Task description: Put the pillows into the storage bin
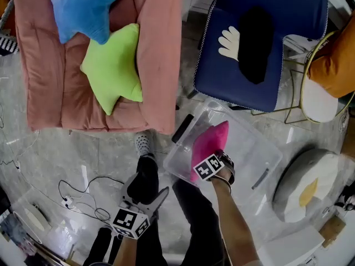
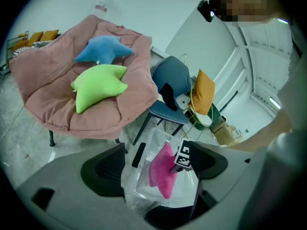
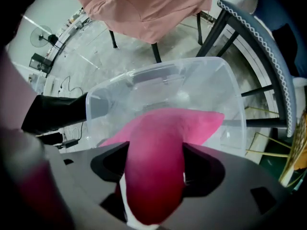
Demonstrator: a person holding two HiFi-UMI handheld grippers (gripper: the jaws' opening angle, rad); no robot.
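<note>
A clear storage bin (image 1: 260, 154) stands on the floor in front of me. My right gripper (image 1: 213, 168) points down into it, shut on a pink pillow (image 1: 208, 140). In the right gripper view that pillow (image 3: 163, 133) fills the gap between the jaws of the right gripper (image 3: 156, 169), above the bin (image 3: 211, 80). My left gripper (image 1: 145, 193) hangs low at the left, open and empty. In the left gripper view the left gripper (image 2: 156, 169) frames the bin (image 2: 144, 188) and pink pillow (image 2: 160, 174). A green star pillow (image 1: 113, 68) and a blue star pillow (image 1: 83, 7) lie on a pink padded chair (image 1: 158, 49).
A dark blue chair (image 1: 233, 76) with a black item (image 1: 256, 43) on its seat stands behind the bin. An orange cushion (image 1: 333, 62) rests on a gold wire chair at the right. An egg-shaped cushion (image 1: 308, 184) lies at the lower right. Cables (image 1: 83, 195) trail across the floor at the left.
</note>
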